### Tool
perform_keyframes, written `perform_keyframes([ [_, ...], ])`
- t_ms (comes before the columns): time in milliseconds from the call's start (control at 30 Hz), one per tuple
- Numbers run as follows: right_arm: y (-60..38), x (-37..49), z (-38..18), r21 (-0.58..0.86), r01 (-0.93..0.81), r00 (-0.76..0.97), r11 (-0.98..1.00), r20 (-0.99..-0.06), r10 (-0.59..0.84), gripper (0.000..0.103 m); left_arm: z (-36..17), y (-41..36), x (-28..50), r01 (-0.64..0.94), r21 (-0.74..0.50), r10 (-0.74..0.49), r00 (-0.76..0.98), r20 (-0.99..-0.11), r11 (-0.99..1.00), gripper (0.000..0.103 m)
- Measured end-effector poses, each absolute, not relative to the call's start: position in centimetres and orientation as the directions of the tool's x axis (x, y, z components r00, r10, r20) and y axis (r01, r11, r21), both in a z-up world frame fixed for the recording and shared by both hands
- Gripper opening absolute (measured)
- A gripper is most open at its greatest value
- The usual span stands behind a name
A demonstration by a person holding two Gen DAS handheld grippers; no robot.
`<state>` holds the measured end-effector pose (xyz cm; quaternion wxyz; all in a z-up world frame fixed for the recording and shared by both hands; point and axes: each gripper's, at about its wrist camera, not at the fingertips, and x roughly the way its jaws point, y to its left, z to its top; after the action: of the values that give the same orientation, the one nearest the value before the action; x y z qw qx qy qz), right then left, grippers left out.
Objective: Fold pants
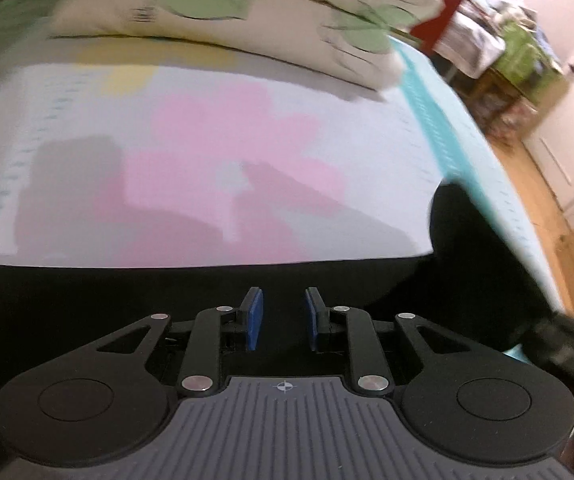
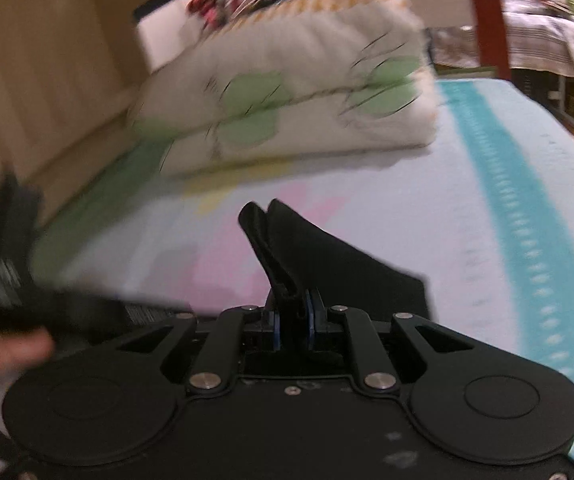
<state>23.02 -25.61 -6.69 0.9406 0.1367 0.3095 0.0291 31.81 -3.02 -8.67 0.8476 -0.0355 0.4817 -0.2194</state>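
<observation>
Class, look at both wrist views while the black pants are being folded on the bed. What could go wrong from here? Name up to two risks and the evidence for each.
1. The right gripper pinches only a narrow bunch of the black pants; it might slip out.
2. The left gripper shows a gap between its pads and no clear hold on the fabric, so the fold may go uneven.
</observation>
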Motion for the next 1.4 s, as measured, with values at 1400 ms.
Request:
perform_keyframes([
  [1400,-23.1,20.2,-11.1,0.224,0.126,0.859,0.966,-0.512,0.007,0.033,-9.0,-2.9,29.8,0.419,-0.284,-0.457,0.404,-0.792,0.862,0.022],
])
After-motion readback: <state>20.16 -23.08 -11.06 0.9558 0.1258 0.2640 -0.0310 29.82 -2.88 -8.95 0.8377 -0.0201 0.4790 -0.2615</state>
